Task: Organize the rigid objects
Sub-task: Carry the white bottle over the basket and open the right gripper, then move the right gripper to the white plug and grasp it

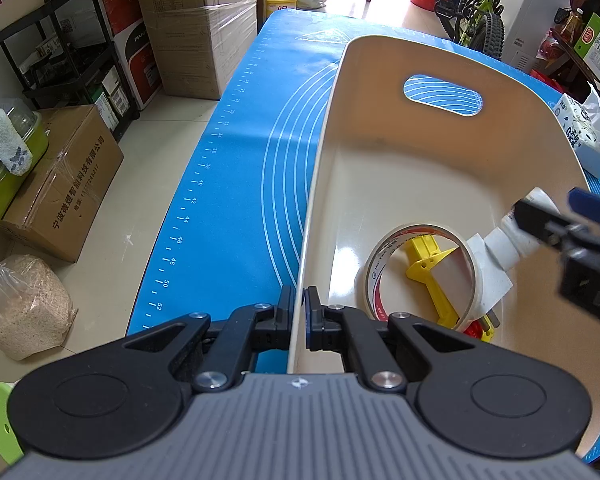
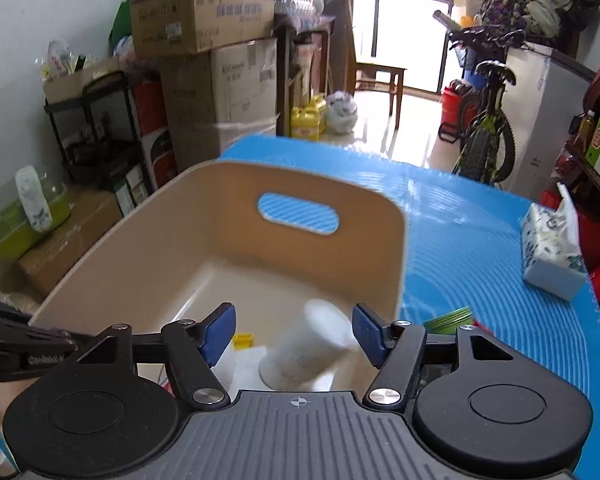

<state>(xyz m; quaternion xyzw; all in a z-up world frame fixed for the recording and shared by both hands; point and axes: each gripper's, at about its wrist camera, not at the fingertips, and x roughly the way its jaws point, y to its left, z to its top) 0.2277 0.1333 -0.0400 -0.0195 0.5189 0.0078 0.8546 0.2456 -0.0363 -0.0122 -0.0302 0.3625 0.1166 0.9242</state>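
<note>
A beige plastic basket (image 1: 380,128) with a handle cutout stands on the blue mat (image 1: 236,184). My left gripper (image 1: 299,312) is shut on the basket's left rim. Inside lie a roll of tape (image 1: 420,272), a yellow plastic part (image 1: 428,264) and a white pipe fitting (image 1: 504,248). My right gripper (image 2: 294,332) is open above the basket (image 2: 172,240), with the white fitting (image 2: 312,348) blurred between and below its fingers, apart from both pads. It also shows at the right edge of the left wrist view (image 1: 548,216).
A tissue pack (image 2: 552,252) lies on the mat (image 2: 480,240) to the right of the basket. A green lid (image 2: 450,318) sits by the basket's right wall. Cardboard boxes (image 1: 60,184), a black shelf (image 1: 60,56) and a bicycle (image 2: 488,128) stand around the table.
</note>
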